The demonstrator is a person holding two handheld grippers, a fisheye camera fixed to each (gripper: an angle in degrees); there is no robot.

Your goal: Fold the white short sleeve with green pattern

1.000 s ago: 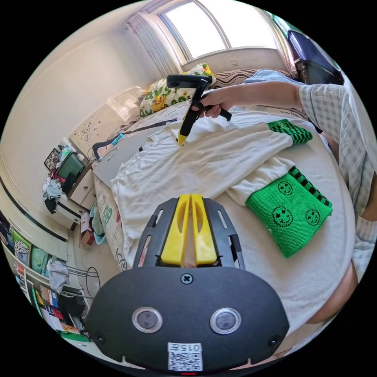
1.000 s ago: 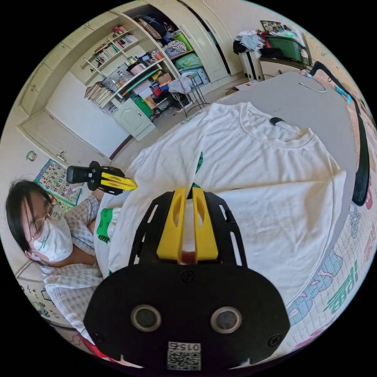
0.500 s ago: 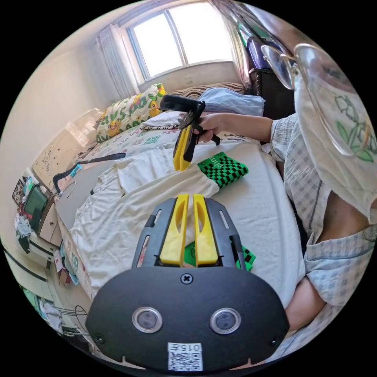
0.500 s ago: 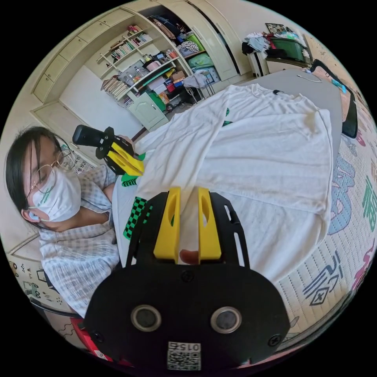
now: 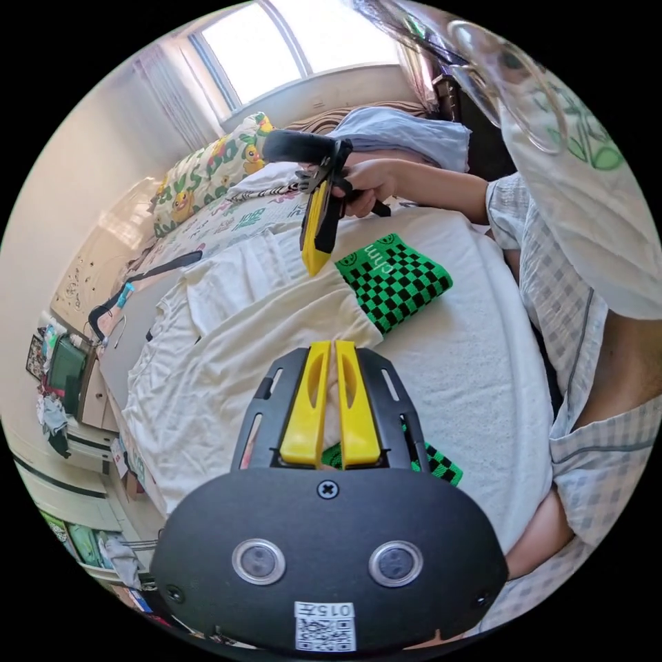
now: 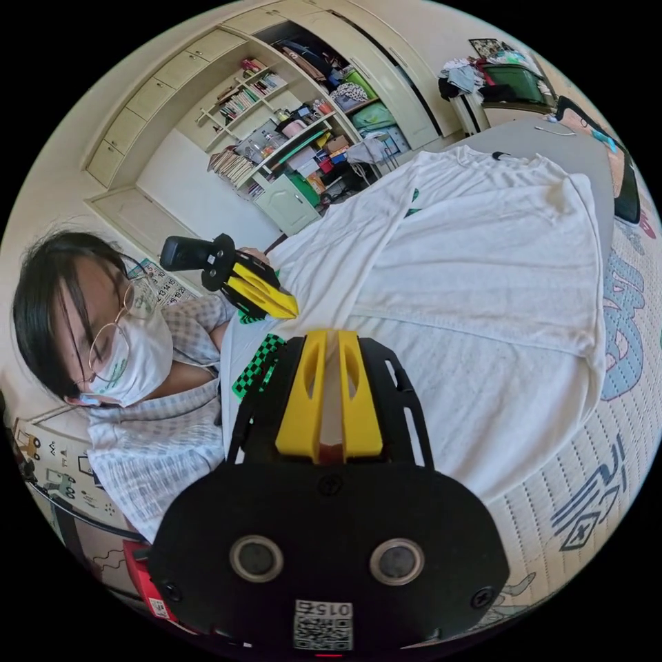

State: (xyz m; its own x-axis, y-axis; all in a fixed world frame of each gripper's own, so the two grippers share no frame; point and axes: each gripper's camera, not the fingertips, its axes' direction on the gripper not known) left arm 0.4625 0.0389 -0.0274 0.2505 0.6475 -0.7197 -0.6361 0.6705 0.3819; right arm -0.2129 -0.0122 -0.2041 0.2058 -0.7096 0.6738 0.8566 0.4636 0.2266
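Lying spread on bed [image 6: 586,476]: white shirt [image 5: 227,338], both sides folded inward over body, collar toward far end. Showing green-and-black checkered sleeve [image 5: 394,279] on top near person, second green sleeve end [image 5: 434,463] peeking beside left gripper [image 5: 329,348]. Left gripper jaws nearly touching, hovering over white cloth; cannot tell whether pinching fabric. Right gripper [image 6: 329,338] jaws close together, thin white strip showing between; grip unclear. Right gripper tips pointing down beside checkered sleeve in left gripper view [image 5: 315,258].
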